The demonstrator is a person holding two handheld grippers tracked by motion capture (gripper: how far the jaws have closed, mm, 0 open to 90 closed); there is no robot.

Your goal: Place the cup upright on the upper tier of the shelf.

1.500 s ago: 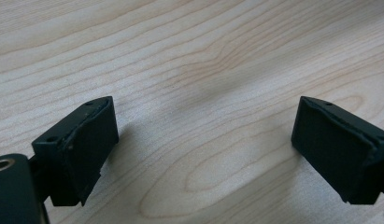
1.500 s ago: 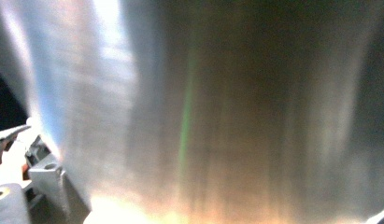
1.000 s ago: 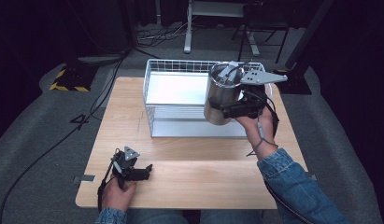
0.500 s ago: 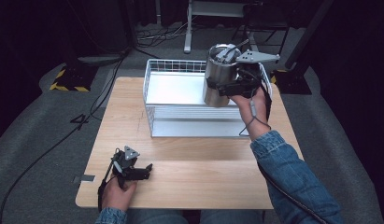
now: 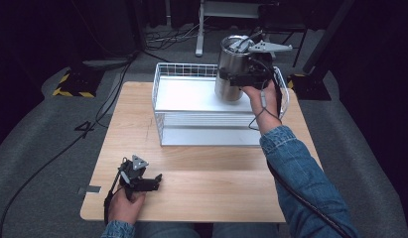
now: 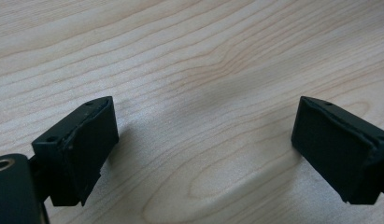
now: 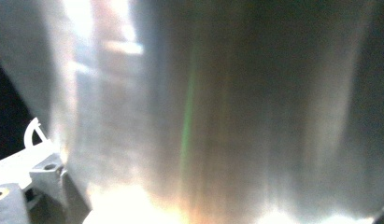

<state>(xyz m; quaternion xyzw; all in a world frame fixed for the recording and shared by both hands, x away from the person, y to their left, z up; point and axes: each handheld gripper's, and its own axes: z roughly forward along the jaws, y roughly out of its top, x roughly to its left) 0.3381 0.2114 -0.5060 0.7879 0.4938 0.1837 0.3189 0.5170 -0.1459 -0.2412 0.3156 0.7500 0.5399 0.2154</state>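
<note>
Steel canister (image 5: pixel 232 67), tall and shiny, clamped in the right gripper (image 5: pixel 241 74) and held upright, slightly tilted, over the back right part of a white wire basket (image 5: pixel 164 124). Whether lifted clear of the basket floor or touching it: cannot tell. Right hand (image 5: pixel 263 99) wrapped around the gripper, denim sleeve (image 5: pixel 301 173) stretching from the bottom right. In the right gripper view, brushed metal wall of the canister (image 7: pixel 203 107) pressed close to the lens, blurred, with a corner of white basket wire (image 7: pixel 33 130) at lower left.

Left gripper (image 5: pixel 142 179) resting on the wooden table (image 5: pixel 216 183) near the front left corner, well apart from the basket, held by the left hand (image 5: pixel 124 203). In the left gripper view (image 6: pixel 203 154), black jaws spread wide, bare wood grain (image 6: pixel 203 70) between them, nothing gripped.
</note>
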